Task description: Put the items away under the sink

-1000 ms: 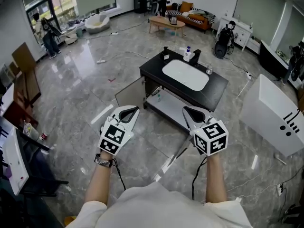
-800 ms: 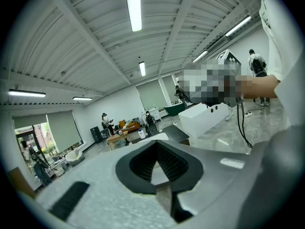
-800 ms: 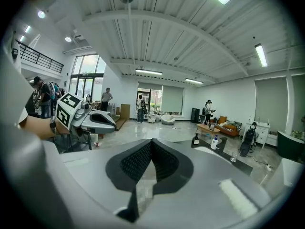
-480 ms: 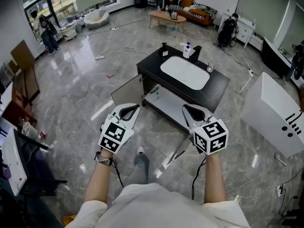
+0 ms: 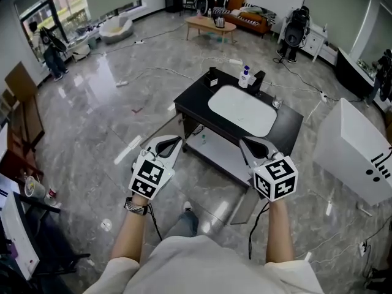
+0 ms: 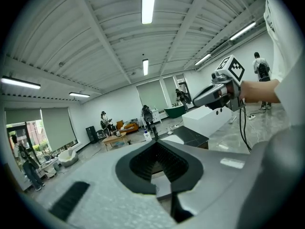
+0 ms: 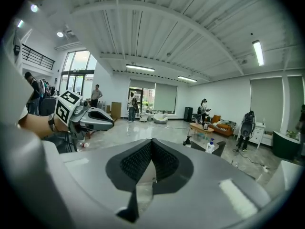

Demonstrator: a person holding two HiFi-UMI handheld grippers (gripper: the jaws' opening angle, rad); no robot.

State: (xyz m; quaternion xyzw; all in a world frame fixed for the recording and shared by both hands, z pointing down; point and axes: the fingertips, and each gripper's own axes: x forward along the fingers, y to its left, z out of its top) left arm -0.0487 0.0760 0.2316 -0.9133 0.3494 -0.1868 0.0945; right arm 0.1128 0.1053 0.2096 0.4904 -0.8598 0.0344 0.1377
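Observation:
A black sink unit (image 5: 282, 116) with a white basin stands on the floor ahead of me. On its top are a white bottle with a blue cap (image 5: 244, 77), a small dark item (image 5: 212, 78) and a black tap (image 5: 257, 78). The left cabinet door (image 5: 160, 129) hangs open and shows a pale shelf (image 5: 220, 154) under the basin. My left gripper (image 5: 177, 140) and right gripper (image 5: 243, 141) are held side by side in the air short of the unit. Both are shut with nothing between the jaws. The bottle (image 7: 210, 146) also shows in the right gripper view.
A large white box (image 5: 355, 152) stands to the right of the unit. A second door panel (image 5: 245, 206) hangs open at the unit's near right. Cables lie on the floor. Far back are a coffee table (image 5: 211, 24), a sofa and several people.
I have stepped closer to the sink unit, and a foot now shows below. Both grippers keep the same pose and stay shut.

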